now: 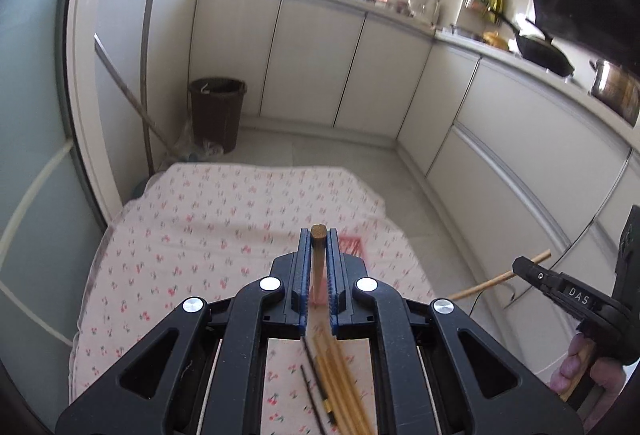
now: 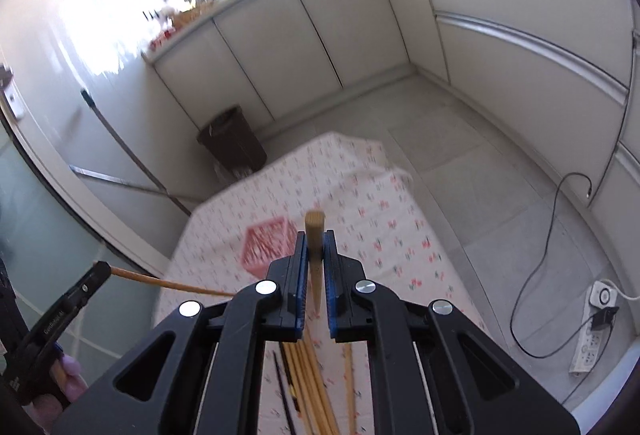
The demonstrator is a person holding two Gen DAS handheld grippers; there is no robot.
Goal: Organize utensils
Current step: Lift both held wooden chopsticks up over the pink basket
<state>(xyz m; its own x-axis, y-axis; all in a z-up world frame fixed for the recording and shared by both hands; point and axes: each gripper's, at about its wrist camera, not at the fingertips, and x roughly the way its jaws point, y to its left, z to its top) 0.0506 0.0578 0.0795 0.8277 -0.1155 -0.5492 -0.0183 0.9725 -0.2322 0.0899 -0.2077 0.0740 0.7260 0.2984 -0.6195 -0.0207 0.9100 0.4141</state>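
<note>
My left gripper [image 1: 319, 235] is shut on a wooden chopstick [image 1: 318, 255] that stands between its blue pads above the floral tablecloth [image 1: 192, 235]. My right gripper [image 2: 314, 239] is shut on another wooden chopstick [image 2: 315, 235], held the same way. Each gripper shows in the other view: the right one [image 1: 524, 265] at the right edge, the left one [image 2: 100, 269] at the left edge. Several wooden and dark chopsticks [image 1: 336, 383] lie on the cloth under the grippers; they also show in the right wrist view [image 2: 308, 383]. A pink basket [image 2: 266, 243] sits on the cloth, partly hidden behind the left gripper [image 1: 354, 245].
A brown bin [image 1: 218, 111] stands on the floor beyond the table, with mop handles [image 1: 146, 75] leaning beside it. White cabinets [image 1: 320, 63] run along the back and right. A power strip [image 2: 592, 331] and cable [image 2: 536, 267] lie on the floor at the right.
</note>
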